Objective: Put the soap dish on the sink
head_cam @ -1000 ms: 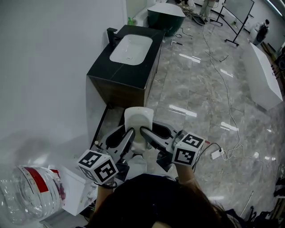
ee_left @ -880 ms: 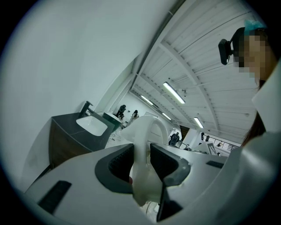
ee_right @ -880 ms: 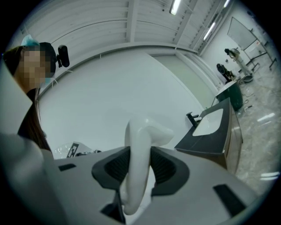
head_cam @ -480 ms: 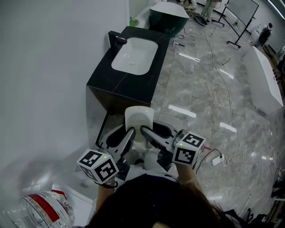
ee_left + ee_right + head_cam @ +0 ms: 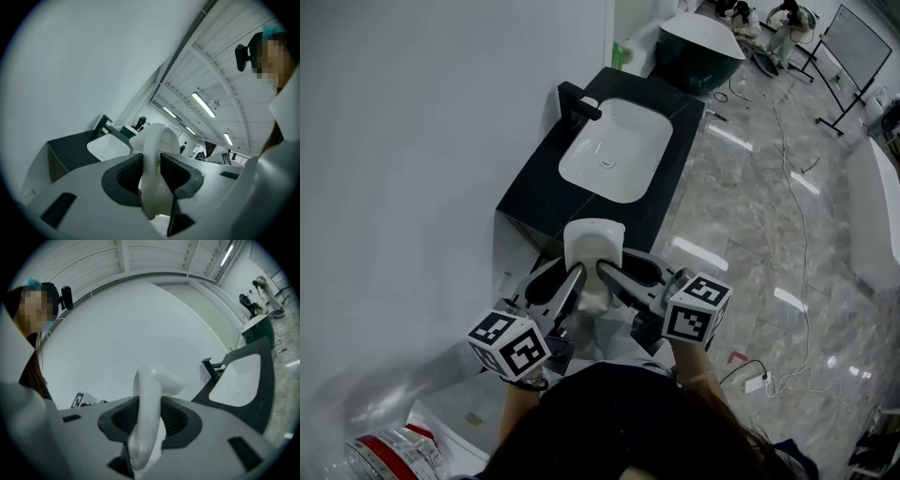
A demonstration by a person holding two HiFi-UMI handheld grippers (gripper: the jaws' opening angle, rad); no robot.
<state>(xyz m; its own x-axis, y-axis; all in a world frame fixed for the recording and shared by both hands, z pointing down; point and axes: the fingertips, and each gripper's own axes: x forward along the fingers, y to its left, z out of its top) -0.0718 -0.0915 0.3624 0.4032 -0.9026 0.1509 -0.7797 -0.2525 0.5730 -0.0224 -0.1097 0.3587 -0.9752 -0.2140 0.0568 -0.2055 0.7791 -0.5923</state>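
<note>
A plain white wall (image 5: 422,141) fills the left side, with glossy grey marble floor (image 5: 750,216) to the right. Against the wall, farther off, stands a black vanity counter (image 5: 534,192) with a white sink (image 5: 614,159) set into it and a black faucet (image 5: 578,101) at its left edge. Near the person, the left gripper (image 5: 151,168) and the right gripper (image 5: 149,416) each clamp one side of a white soap dish (image 5: 592,242). The dish is held in the air between them, short of the counter's near end.
</note>
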